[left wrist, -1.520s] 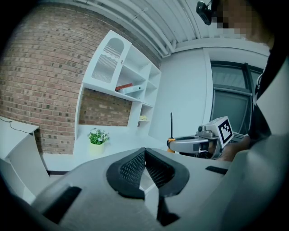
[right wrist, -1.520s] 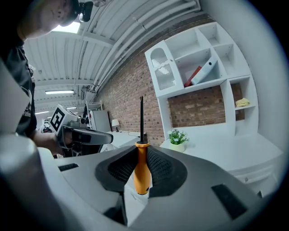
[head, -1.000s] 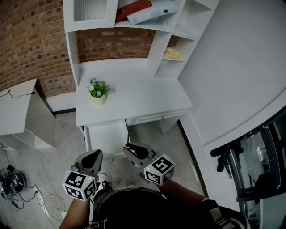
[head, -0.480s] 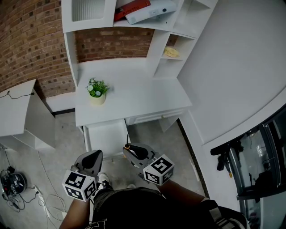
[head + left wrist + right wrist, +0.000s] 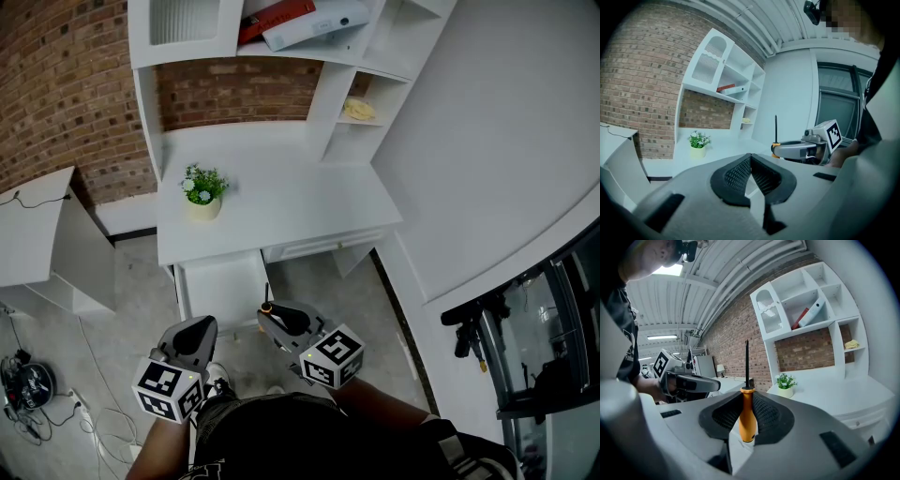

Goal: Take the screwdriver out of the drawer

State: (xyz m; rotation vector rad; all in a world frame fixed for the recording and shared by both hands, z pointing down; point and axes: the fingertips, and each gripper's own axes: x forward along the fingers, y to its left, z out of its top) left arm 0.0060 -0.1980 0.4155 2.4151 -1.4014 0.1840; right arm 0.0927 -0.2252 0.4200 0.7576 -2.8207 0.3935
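Observation:
The screwdriver (image 5: 747, 416) has an orange handle and a black shaft that points straight up. My right gripper (image 5: 746, 412) is shut on its handle. In the head view the right gripper (image 5: 273, 316) is held near my body below the open white drawer (image 5: 225, 286), with the screwdriver's orange end (image 5: 266, 307) showing at its tip. The left gripper view shows the screwdriver (image 5: 776, 133) upright in the other gripper. My left gripper (image 5: 750, 174) is shut with nothing between its pads; it hangs at the lower left (image 5: 194, 333), beside the right one.
A white desk (image 5: 281, 202) carries a small potted plant (image 5: 203, 190). Shelves above hold a red book (image 5: 278, 19) and a yellow object (image 5: 360, 110). A second white desk (image 5: 37, 234) stands at the left, with cables (image 5: 28, 394) on the floor.

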